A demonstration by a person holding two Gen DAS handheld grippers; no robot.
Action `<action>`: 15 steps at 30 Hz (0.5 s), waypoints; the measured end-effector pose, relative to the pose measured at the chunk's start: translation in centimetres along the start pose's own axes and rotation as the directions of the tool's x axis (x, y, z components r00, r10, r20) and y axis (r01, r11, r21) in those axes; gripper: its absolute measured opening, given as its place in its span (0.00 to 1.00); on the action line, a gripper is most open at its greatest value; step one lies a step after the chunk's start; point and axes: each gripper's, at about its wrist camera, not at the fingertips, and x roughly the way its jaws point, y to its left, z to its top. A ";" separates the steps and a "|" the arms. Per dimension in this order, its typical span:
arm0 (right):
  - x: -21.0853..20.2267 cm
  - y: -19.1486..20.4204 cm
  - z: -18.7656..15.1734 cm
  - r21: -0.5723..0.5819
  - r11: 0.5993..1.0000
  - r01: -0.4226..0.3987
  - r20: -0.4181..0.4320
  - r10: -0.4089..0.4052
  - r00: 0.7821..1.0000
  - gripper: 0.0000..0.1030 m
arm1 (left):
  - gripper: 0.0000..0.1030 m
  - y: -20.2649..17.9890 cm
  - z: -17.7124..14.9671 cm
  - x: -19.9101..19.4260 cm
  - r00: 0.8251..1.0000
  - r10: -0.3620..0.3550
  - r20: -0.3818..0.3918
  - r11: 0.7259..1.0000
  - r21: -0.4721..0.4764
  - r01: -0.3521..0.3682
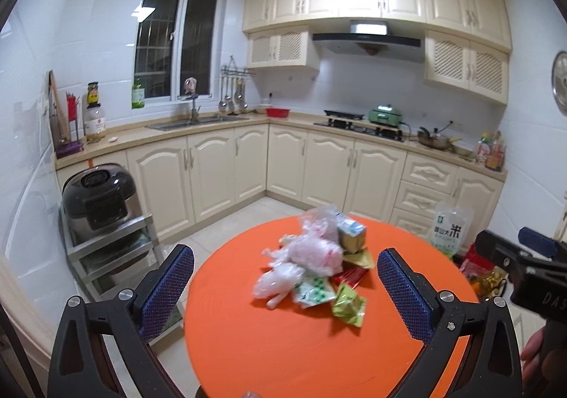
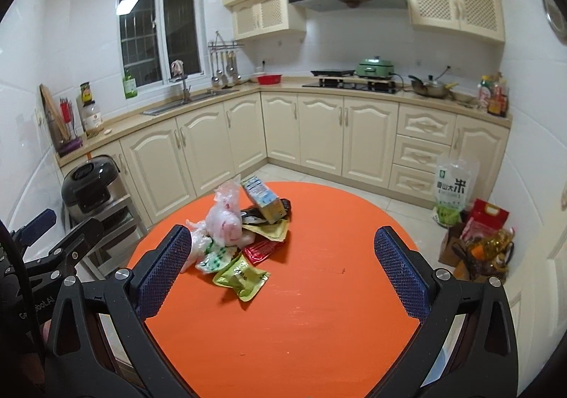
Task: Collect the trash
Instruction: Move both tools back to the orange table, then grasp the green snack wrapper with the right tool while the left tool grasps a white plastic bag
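A heap of trash lies on a round orange table (image 1: 283,345) (image 2: 319,309): clear plastic bags (image 1: 312,252) (image 2: 225,220), a small carton (image 1: 351,235) (image 2: 264,199), a red wrapper (image 1: 349,275) (image 2: 260,249), green snack packets (image 1: 349,304) (image 2: 241,277) and a green-dotted white packet (image 1: 313,293) (image 2: 212,261). My left gripper (image 1: 285,277) is open above the near part of the table, the heap showing between its fingers. My right gripper (image 2: 283,263) is open too, the heap by its left finger. Each gripper shows at the edge of the other's view.
Cream kitchen cabinets and a counter with sink and stove run along the far walls. A rice cooker (image 1: 97,199) (image 2: 88,185) sits on a metal rack left of the table. A rice bag (image 2: 455,189) and grocery bags (image 2: 478,249) stand on the floor at the right.
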 end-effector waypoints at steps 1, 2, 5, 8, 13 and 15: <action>0.5 0.2 -0.1 -0.006 1.000 -0.002 -0.010 0.002 1.000 1.00 | 0.99 0.1 -0.1 0.0 1.000 0.007 -0.007 1.000 -0.002 -0.007; 0.8 0.3 -0.2 -0.009 1.000 -0.003 -0.018 0.003 1.000 1.00 | 0.99 0.2 -0.1 0.2 1.000 0.013 -0.012 1.000 -0.005 -0.013; 2.1 0.8 -0.6 -0.022 1.000 -0.005 -0.050 0.004 0.999 1.00 | 0.99 0.2 0.5 1.3 0.999 0.016 -0.051 1.000 -0.021 -0.018; 4.0 1.3 -1.4 -0.046 0.999 -0.016 -0.106 0.011 0.994 1.00 | 0.99 0.8 1.8 2.9 0.996 0.021 -0.092 0.999 -0.033 -0.025; 8.5 2.4 -3.8 -0.066 0.996 -0.053 -0.234 0.036 0.972 1.00 | 0.99 1.3 4.3 6.5 0.987 0.022 -0.161 0.999 -0.043 -0.030; 9.8 2.8 -4.5 -0.073 0.995 -0.066 -0.263 0.044 0.964 1.00 | 0.99 1.3 4.8 8.3 0.981 0.018 -0.194 0.999 -0.044 -0.028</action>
